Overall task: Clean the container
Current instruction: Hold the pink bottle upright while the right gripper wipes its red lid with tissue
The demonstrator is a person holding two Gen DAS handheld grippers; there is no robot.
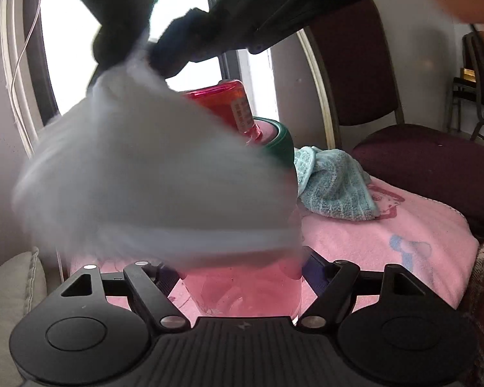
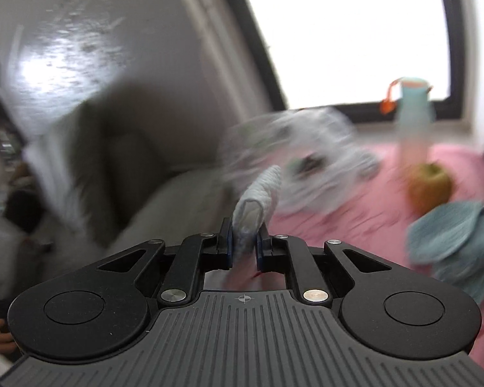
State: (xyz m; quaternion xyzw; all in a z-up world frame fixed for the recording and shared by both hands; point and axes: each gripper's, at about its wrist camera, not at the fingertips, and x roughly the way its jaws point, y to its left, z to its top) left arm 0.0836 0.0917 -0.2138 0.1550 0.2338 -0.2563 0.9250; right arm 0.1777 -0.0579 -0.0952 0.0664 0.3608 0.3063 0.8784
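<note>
The left gripper [image 1: 240,277] clamps a clear container [image 1: 245,293] at lower centre of its view, over pink bedding [image 1: 387,242]; the right gripper [image 2: 244,245] pinches a pale cloth [image 2: 258,193] (blurred), which in the left view hangs over the container

A lived-in home room. A pink blanket [image 1: 387,235] covers the work surface beside a big window [image 2: 338,32]. A padded maroon chair [image 1: 403,148] and a beige cushion [image 2: 184,200] stand close by
</note>
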